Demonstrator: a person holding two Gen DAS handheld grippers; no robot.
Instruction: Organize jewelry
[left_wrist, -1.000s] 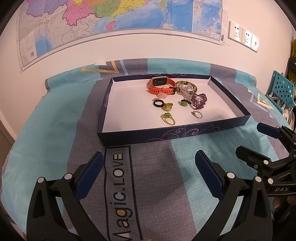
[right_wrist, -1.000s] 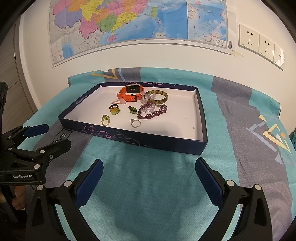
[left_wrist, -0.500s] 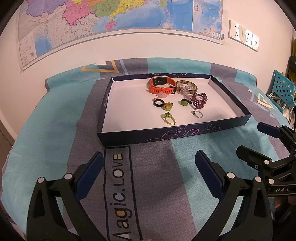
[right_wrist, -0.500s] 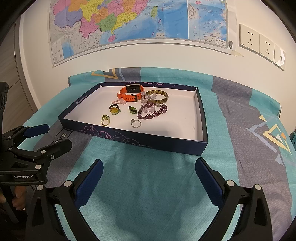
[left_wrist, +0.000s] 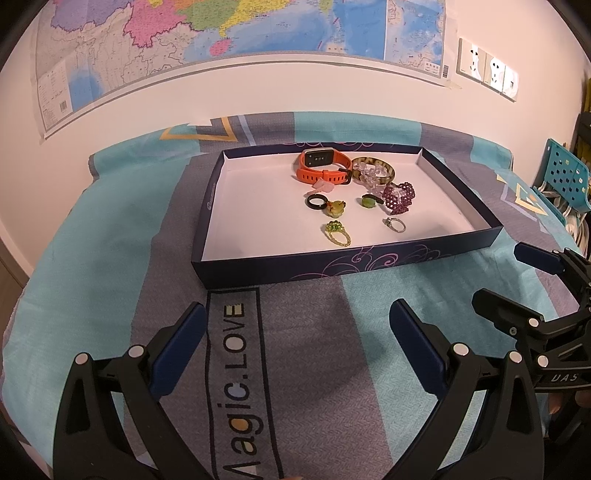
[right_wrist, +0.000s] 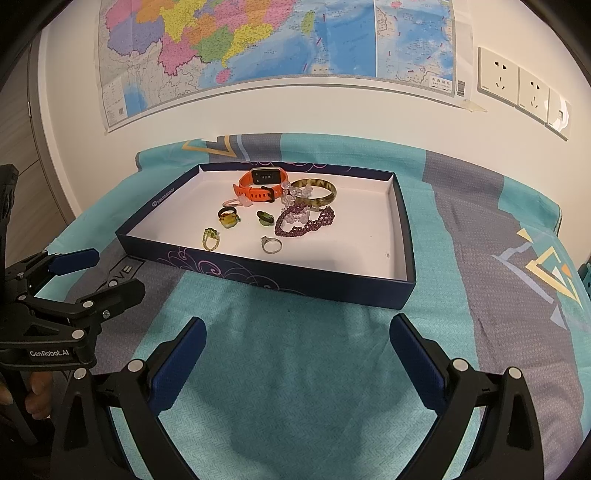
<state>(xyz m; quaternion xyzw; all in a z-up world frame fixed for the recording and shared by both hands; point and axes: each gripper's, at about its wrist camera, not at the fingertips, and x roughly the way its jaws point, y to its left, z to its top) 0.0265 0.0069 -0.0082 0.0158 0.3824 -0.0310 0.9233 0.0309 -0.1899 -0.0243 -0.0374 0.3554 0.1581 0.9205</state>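
Observation:
A dark blue shallow box (left_wrist: 332, 264) (right_wrist: 280, 275) with a white floor lies on the bed. Inside are an orange watch (left_wrist: 323, 168) (right_wrist: 258, 186), a brown bangle (left_wrist: 373, 170) (right_wrist: 316, 192), a purple bead bracelet (left_wrist: 398, 197) (right_wrist: 306, 221), a black ring (left_wrist: 317, 201), a silver ring (left_wrist: 394, 224) (right_wrist: 272, 244), a green-stone gold ring (left_wrist: 337, 232) (right_wrist: 210, 238) and small green pieces. My left gripper (left_wrist: 295, 332) is open and empty, short of the box's near wall. My right gripper (right_wrist: 297, 343) is open and empty, also short of the box.
The bed carries a teal and grey patterned sheet (left_wrist: 110, 240). A wall with a map (right_wrist: 258, 44) and sockets (right_wrist: 517, 86) stands behind it. A teal perforated chair (left_wrist: 565, 177) is at the right. Each gripper shows in the other's view, at the sides (left_wrist: 535, 314) (right_wrist: 66, 291).
Both grippers have drifted very slightly; the box and jewelry have not moved. Both stay open.

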